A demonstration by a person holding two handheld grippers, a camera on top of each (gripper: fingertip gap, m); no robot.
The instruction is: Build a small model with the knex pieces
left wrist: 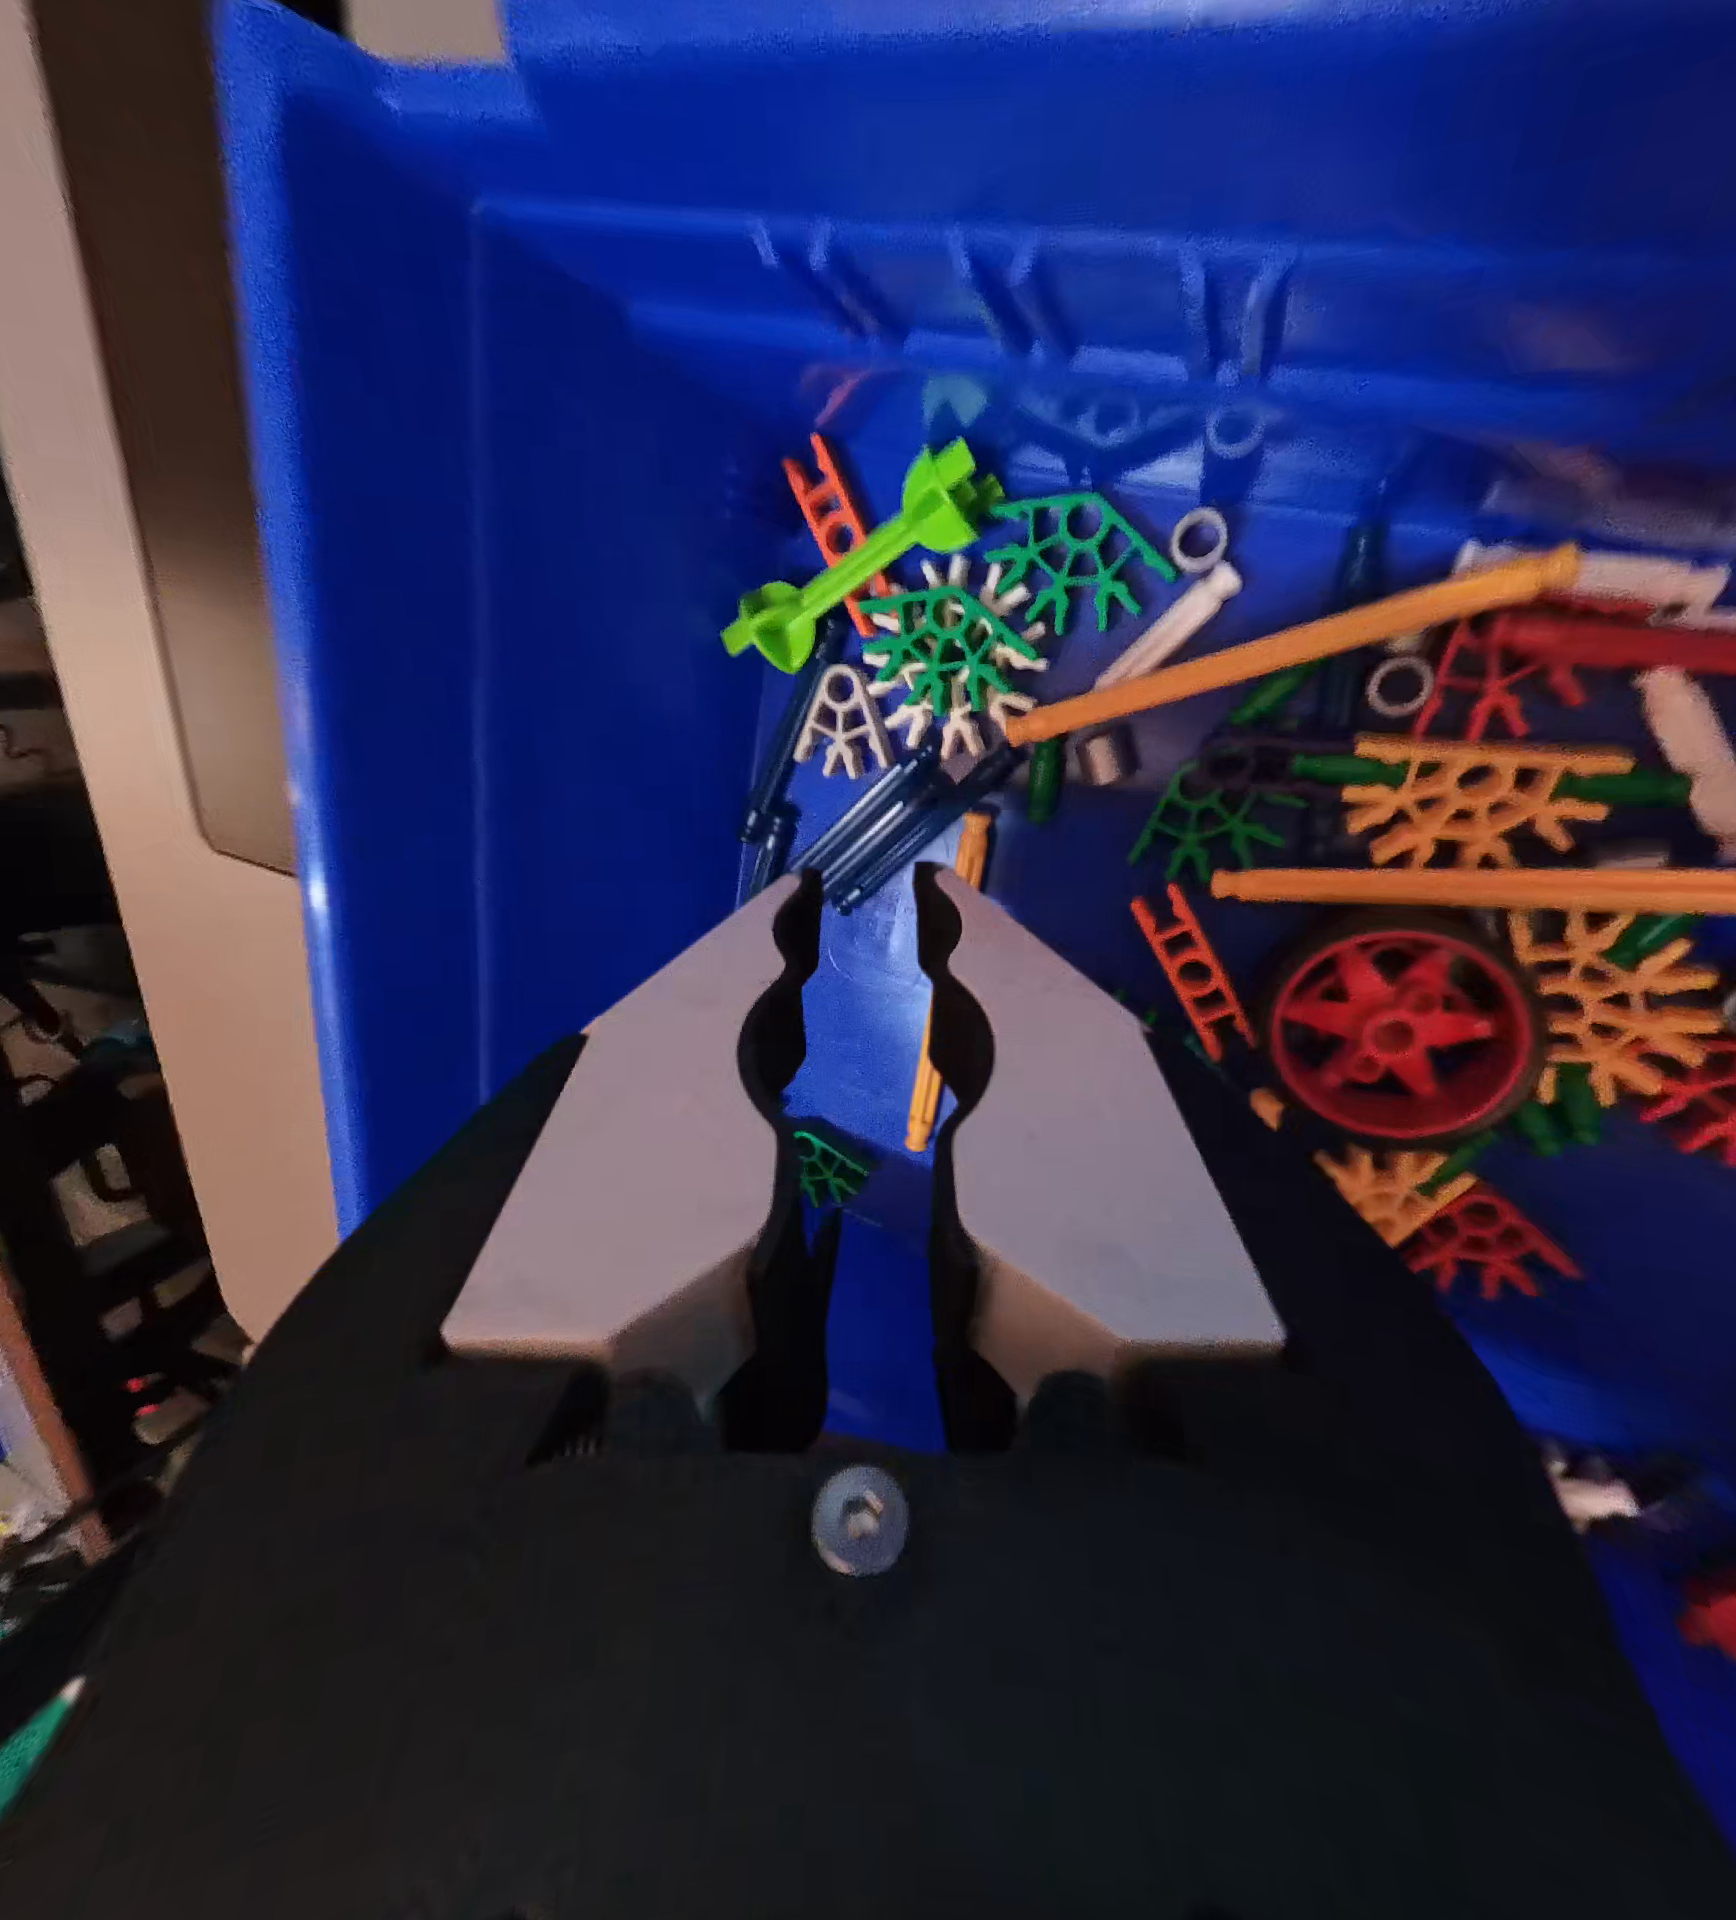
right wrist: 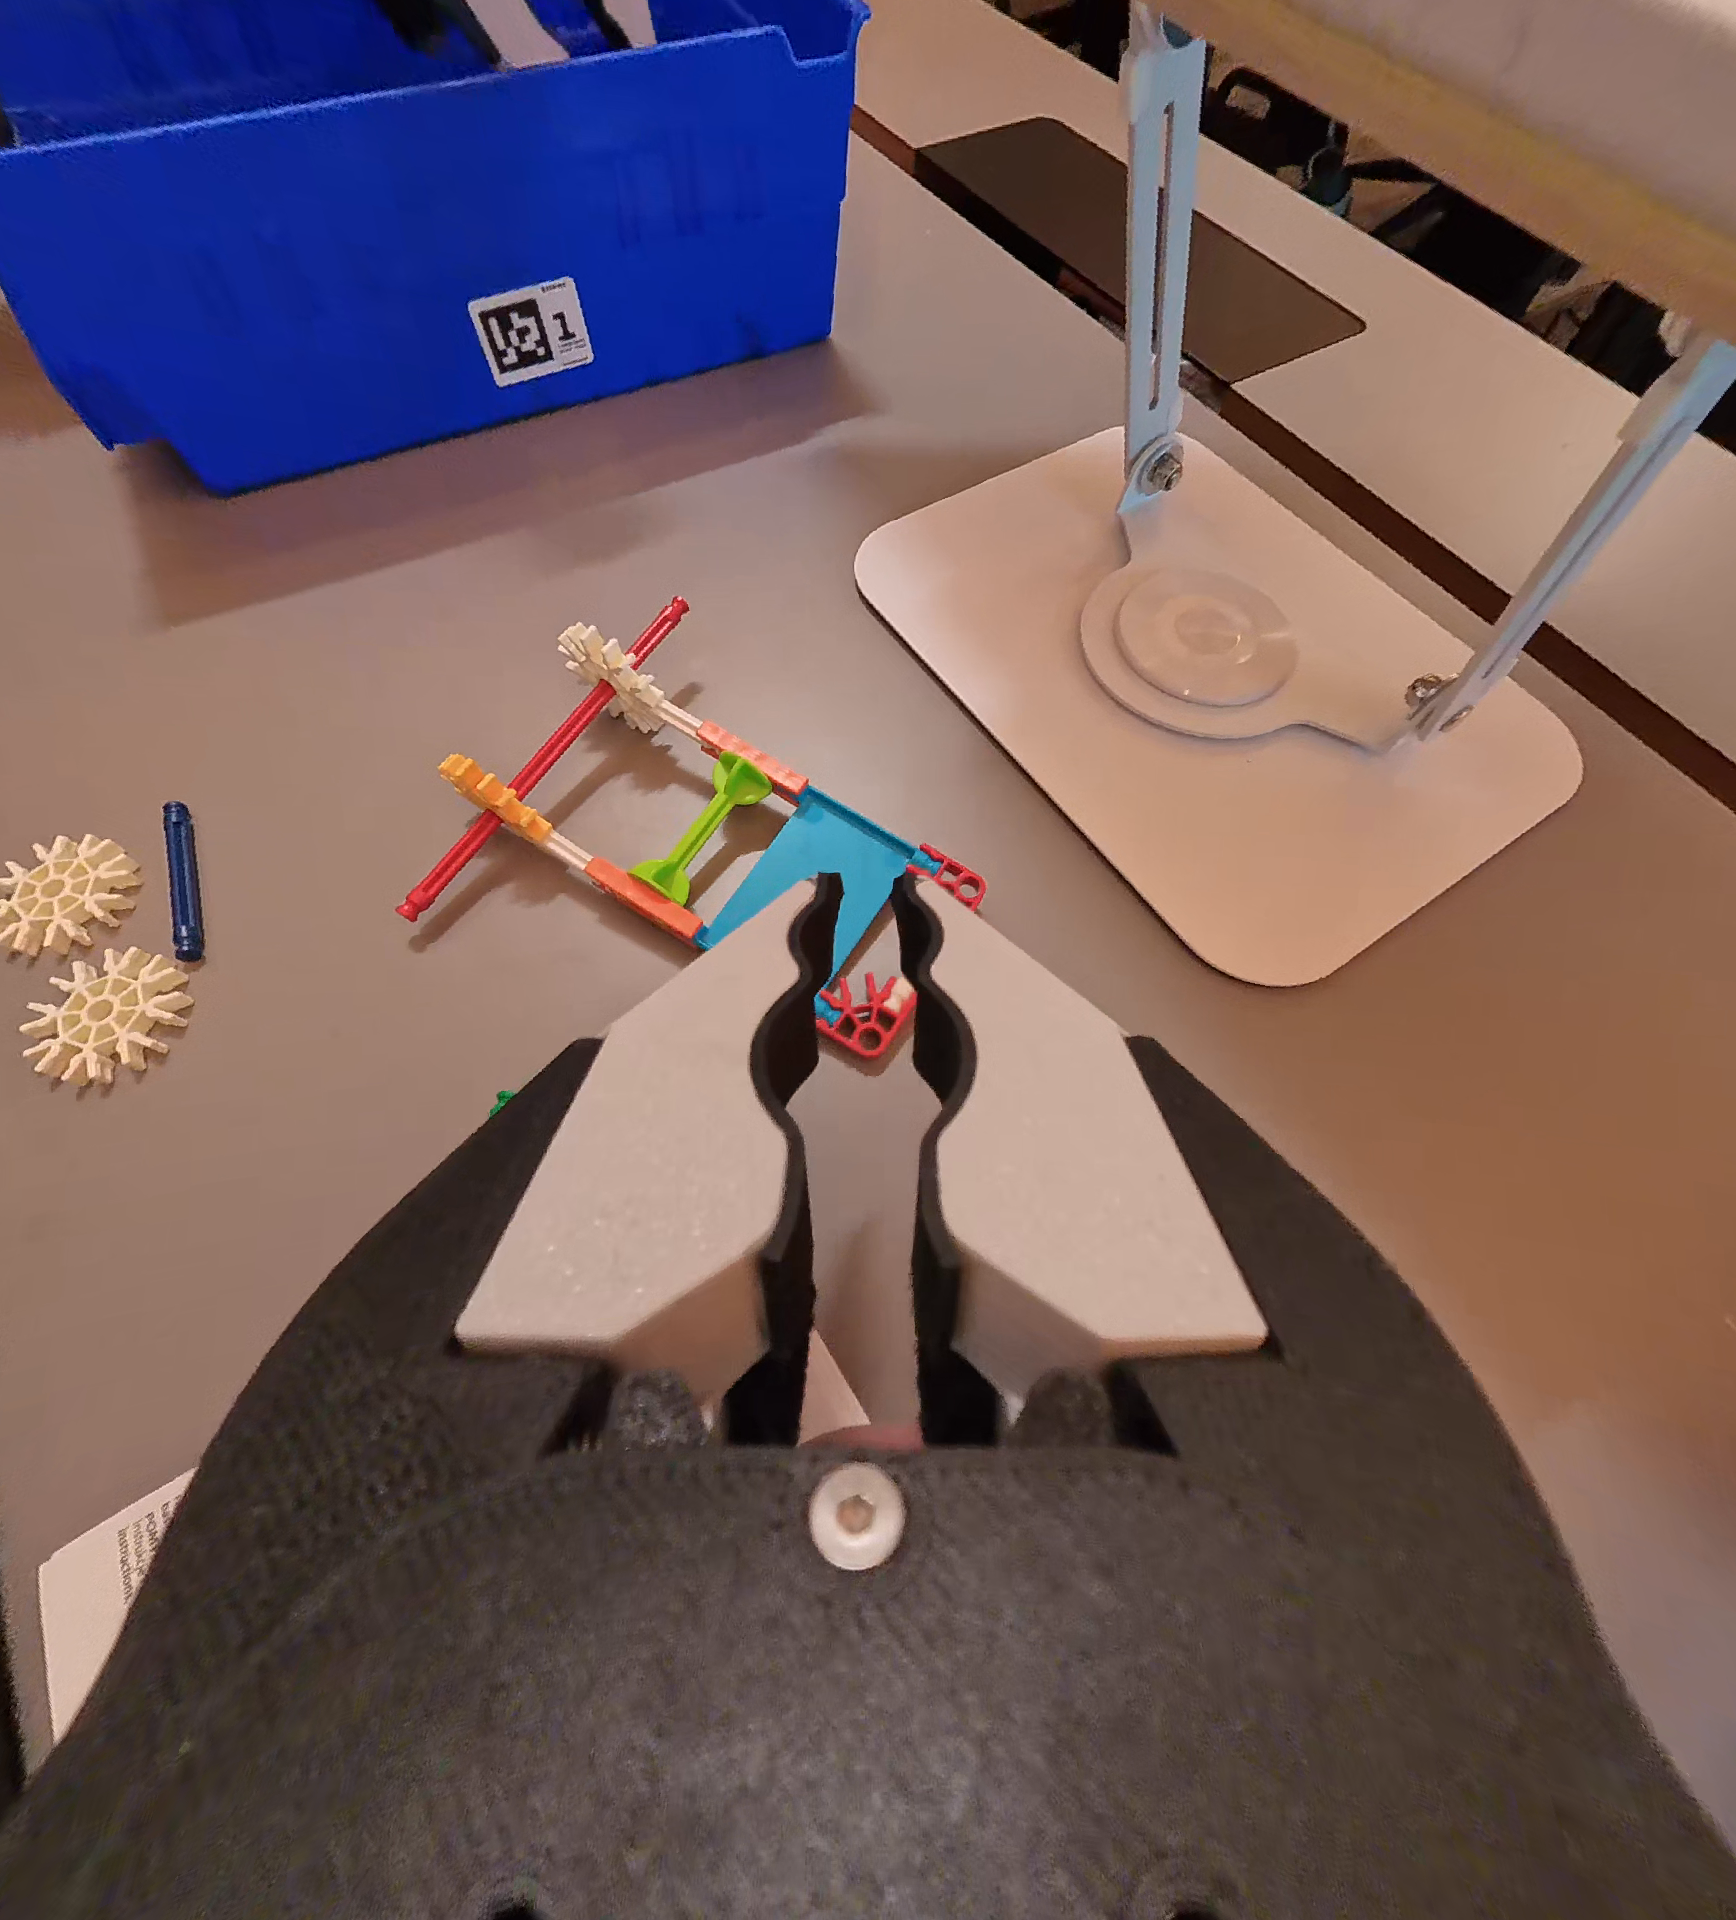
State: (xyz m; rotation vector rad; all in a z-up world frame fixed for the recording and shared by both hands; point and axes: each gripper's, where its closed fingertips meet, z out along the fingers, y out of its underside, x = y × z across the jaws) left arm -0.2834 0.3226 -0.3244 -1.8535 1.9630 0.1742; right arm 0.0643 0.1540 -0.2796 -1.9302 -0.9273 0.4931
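My left gripper point(left wrist: 869, 883) is inside a blue bin point(left wrist: 407, 623), slightly open and empty. Its tips hover just above a bundle of dark blue rods point(left wrist: 874, 821) and a short orange rod point(left wrist: 947, 997). A lime green rod point(left wrist: 859, 566), green connectors point(left wrist: 947, 644) and a white connector point(left wrist: 843, 717) lie beyond. My right gripper point(right wrist: 861, 888) is slightly open over a small toy assembly point(right wrist: 677, 800) on the table. Its tips straddle the narrow leg of the light blue panel point(right wrist: 833, 842), above a red connector point(right wrist: 864, 1023). I cannot see contact.
A red wheel point(left wrist: 1399, 1034), long orange rods point(left wrist: 1508, 894) and orange connectors fill the bin's right side. On the table lie two cream snowflake connectors point(right wrist: 59, 894), a dark blue rod point(right wrist: 183, 878), the blue bin point(right wrist: 407, 281) with a marker sticker, a white stand base point(right wrist: 1228, 707) and a paper point(right wrist: 100, 1590). The gap from one gripper's tips to the other's is roughly 40 cm. To the lime green rod point(left wrist: 859, 566): left tips about 6 cm, right tips about 35 cm.
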